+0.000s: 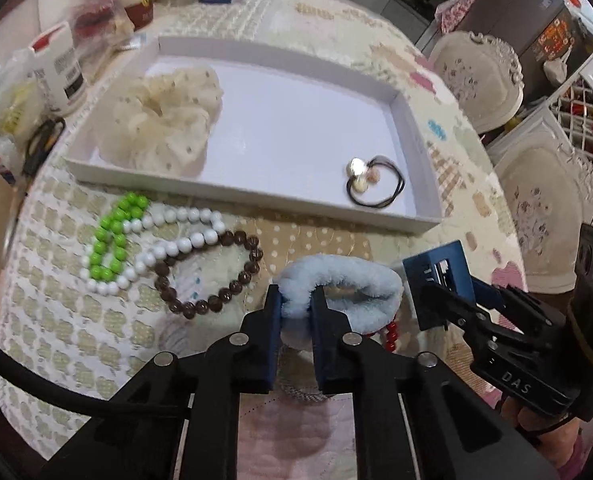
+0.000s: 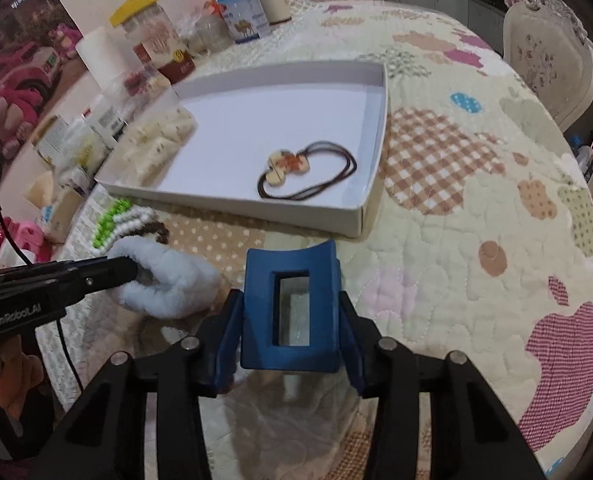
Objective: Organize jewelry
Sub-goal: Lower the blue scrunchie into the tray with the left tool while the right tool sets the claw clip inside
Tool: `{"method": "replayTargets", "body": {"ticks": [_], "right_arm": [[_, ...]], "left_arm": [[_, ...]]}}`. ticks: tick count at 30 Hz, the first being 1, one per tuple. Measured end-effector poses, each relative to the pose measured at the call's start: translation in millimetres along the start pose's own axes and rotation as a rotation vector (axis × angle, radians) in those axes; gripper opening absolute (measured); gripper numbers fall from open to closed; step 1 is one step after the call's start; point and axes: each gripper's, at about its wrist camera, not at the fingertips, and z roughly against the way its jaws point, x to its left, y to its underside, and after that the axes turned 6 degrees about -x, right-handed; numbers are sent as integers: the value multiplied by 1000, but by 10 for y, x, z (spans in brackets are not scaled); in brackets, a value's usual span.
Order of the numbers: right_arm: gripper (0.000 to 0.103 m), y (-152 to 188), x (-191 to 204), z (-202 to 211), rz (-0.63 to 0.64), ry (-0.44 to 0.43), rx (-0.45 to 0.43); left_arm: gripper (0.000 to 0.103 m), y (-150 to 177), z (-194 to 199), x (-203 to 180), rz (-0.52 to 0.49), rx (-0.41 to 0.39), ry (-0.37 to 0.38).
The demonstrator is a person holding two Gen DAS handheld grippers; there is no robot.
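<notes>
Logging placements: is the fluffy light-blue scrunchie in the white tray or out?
Out. The fluffy light-blue scrunchie is pinched by the left gripper, short of the white tray.

A home dining room: quilted tablecloth (image 2: 476, 208), ornate chairs (image 2: 548, 60), food jars (image 2: 152, 36).

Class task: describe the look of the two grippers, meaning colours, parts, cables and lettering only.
Both grippers, left and right, have black linkage arms with silver rivets and blue fingers. Side lettering reads GenRobot.AI on the left, DAS on the right. A black cable trails from the left.
</notes>
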Motion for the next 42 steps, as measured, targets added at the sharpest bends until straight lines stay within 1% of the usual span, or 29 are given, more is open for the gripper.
{"method": "replayTargets", "body": {"ticks": [4, 10, 14, 17, 24, 31, 42], "right_arm": [[46, -82, 12, 213, 11, -8, -45], [47, -271, 46, 471, 7, -40, -111], [47, -364, 77, 527, 14, -48, -128], [47, -464, 108, 505, 26, -48, -131], [47, -742, 111, 356, 29, -43, -130], [47, -1013, 96, 71, 14, -42, -111], [47, -1308, -26, -527, -19, -35, -36]], "left_arm": [[12, -85, 172, -14, -1, -40, 3], [12, -312, 342, -37, 11, -103, -16], [12, -484, 391, -50, 11, -145, -40], [12, -596, 376, -36, 6, -160, -61], [12, -805, 203, 27, 3, -152, -94], [12, -943, -33, 94, 0, -131, -111], [12, -1057, -471, 197, 8, -45, -114]]}}
